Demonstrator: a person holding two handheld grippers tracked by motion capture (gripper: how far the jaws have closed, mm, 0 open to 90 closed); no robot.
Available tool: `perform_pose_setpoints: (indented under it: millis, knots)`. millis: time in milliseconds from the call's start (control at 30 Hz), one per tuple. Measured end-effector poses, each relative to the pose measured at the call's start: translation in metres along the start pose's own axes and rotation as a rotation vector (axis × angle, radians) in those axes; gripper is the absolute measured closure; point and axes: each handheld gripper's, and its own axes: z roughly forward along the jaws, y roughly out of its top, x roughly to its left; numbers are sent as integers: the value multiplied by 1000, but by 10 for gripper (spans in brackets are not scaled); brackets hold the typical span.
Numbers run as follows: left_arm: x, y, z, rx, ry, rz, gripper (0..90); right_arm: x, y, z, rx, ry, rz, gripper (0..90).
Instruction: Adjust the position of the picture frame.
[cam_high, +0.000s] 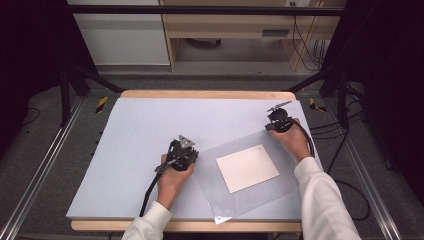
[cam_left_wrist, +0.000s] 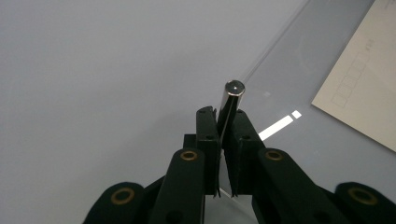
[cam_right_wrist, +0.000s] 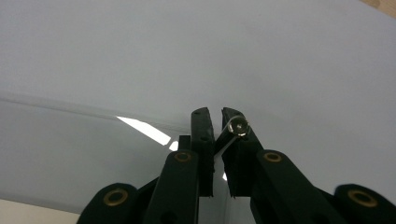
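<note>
High view
Count: two grippers, one clear sleeve, one sheet of paper, one mat, one table.
Sleeve (cam_high: 250, 172): lies flat on the pale mat (cam_high: 140, 145), on its right half, turned so its long axis runs from the near edge up toward the far right; its near corner sticks out over the table's (cam_high: 200, 94) wooden front edge.
Paper (cam_high: 247, 168): cream, inside the sleeve, tilted the same way.
Left gripper (cam_high: 186, 156): at the sleeve's left edge, held in the left hand.
Right gripper (cam_high: 276, 122): at the sleeve's far right corner, held in the right hand.

Left gripper view
Rod (cam_left_wrist: 229, 105): one shiny metal rod with a round end sticks up and away between the jaws.
Left gripper (cam_left_wrist: 223, 122) state: clenched on the rod, with the sleeve (cam_left_wrist: 299, 84) edge caught at the jaws too.
Paper (cam_left_wrist: 364, 88): at the right, printed with a row of small boxes.

Right gripper view
Rod (cam_right_wrist: 238, 126): one more shiny rod, leaning to the right jaw.
Right gripper (cam_right_wrist: 217, 120) state: clenched, rod and sleeve (cam_right_wrist: 70, 149) edge between the jaws.
Sleeve edge: runs across from the left to the jaws, over the mat (cam_right_wrist: 187, 46).
</note>
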Motion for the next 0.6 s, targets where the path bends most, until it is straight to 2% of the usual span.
perform_pose_setpoints:
  millis: [133,600]
  knots:
    - [1,0,0,10,-2,15,840,-2,0,0,2,15,19,848]
    - [2,0,0,5,-11,6,841,-2,0,0,6,18,28,852]
